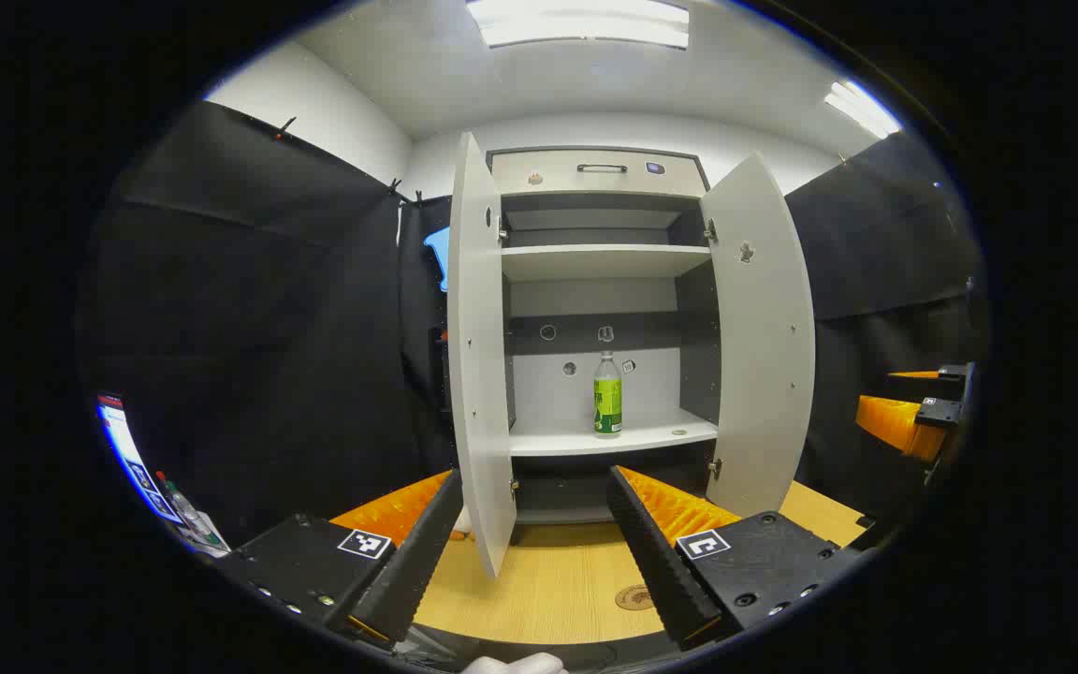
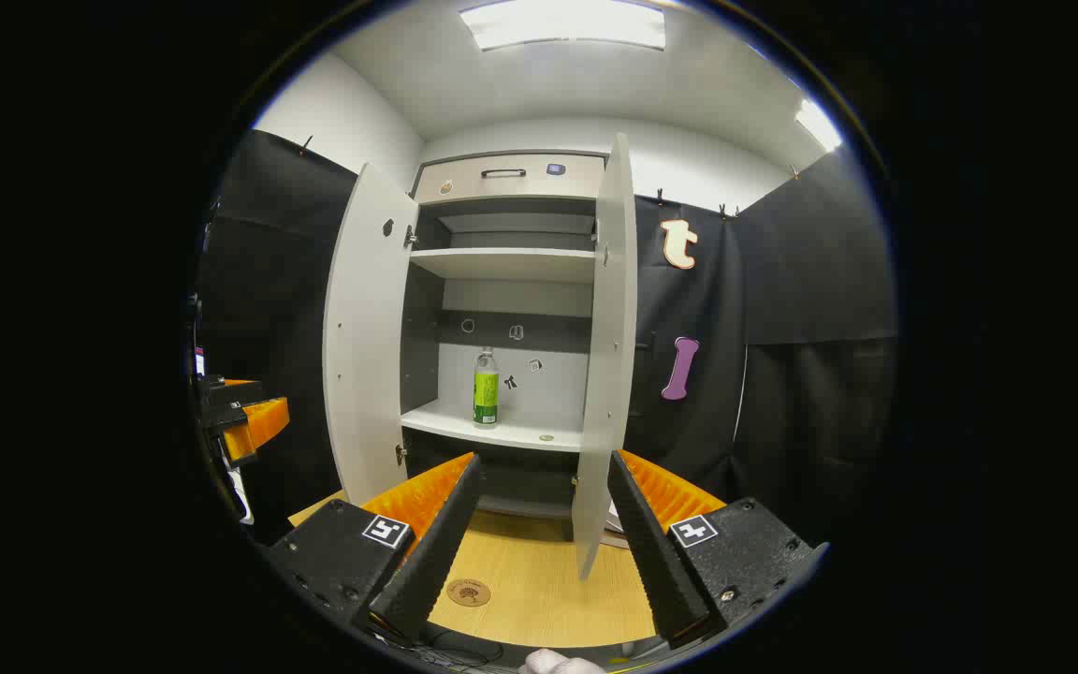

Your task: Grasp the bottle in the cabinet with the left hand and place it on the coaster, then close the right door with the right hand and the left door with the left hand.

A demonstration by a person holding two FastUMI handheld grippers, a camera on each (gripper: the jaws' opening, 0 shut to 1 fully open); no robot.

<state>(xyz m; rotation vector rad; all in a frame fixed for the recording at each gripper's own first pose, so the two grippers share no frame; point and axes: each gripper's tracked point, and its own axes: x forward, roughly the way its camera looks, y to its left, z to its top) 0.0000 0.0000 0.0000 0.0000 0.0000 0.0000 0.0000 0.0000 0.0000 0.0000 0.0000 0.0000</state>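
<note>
A clear bottle (image 1: 607, 395) with a green label stands upright on the lower shelf of the open cabinet, also visible in the right gripper view (image 2: 487, 387). A round brown coaster (image 1: 634, 597) (image 2: 469, 592) lies on the wooden table in front of the cabinet. Both doors stand wide open: left door (image 1: 478, 356) (image 2: 361, 346) and right door (image 1: 764, 346) (image 2: 609, 346). My left gripper (image 1: 534, 482) is open and holds nothing, well short of the cabinet. My right gripper (image 2: 544, 463) is open too, facing the right door's edge.
The wooden table (image 1: 548, 580) runs up to the cabinet's base. A drawer with a handle (image 1: 601, 168) tops the cabinet, above an upper shelf (image 1: 595, 260). A small round disc (image 1: 679, 432) lies on the bottle's shelf. A screen (image 1: 127, 449) glows at far left.
</note>
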